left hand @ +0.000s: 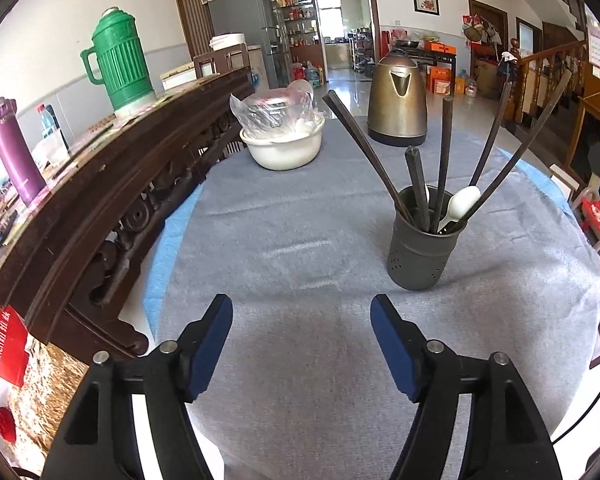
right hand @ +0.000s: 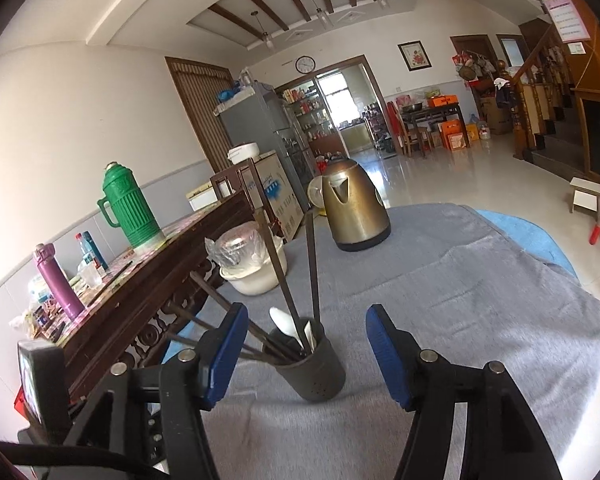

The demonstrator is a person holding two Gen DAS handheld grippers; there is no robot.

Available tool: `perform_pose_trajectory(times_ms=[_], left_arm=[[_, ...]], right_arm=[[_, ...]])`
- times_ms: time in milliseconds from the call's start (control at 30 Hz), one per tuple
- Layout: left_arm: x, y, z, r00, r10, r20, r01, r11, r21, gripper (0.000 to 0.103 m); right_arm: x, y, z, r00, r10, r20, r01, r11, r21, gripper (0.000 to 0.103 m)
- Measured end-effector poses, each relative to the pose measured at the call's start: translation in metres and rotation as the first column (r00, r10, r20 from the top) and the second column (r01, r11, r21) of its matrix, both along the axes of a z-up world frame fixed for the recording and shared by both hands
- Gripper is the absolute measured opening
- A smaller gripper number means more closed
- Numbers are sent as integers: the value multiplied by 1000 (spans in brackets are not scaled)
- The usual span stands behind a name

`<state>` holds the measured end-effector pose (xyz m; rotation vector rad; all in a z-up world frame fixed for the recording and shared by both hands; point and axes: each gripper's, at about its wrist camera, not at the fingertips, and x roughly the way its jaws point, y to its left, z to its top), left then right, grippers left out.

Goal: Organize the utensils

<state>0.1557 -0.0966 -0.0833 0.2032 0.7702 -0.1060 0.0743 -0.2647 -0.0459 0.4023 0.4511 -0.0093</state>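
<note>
Left wrist fisheye: the left gripper [left hand: 302,344] is held with its jaws wide and nothing between them, low over the grey cloth [left hand: 300,248] that covers the desk. The dark perforated utensil holder [left hand: 422,246] stands upright ahead and to the right of these jaws, well apart from them. Dark chopsticks [left hand: 444,160] and a white spoon [left hand: 462,200] are seen standing in it, their long axes steep and fanned outward, one chopstick leaning far toward the left. In the right wrist view the right gripper [right hand: 306,354] is likewise spread wide and empty, and the holder [right hand: 314,364] lies just ahead, nearly between the jaw tips and slightly left of centre; this hand is judged the nearer one. No loose utensil can be seen on the cloth, so the sorting is judged largely complete, or any next grasp would be on a piece already in the holder. Beyond the jaws stand a brass-coloured electric kettle [left hand: 398,104] and a white bowl [left hand: 284,148] holding a plastic-wrapped item, both well apart from the holder. The carved wooden sideboard [left hand: 112,184] runs along the left. The leaning chopsticks themselves could be knocked by a careless approach.
</note>
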Motion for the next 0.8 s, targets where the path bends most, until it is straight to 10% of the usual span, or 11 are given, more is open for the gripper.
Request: perform_pose_trajectory(times_ms=[800], left_arm=[[-16,8,13,995,28,92,-35,996,77,87]], right_arm=[[-43,31,-24,992,-16,-129,0,992,-125,66]])
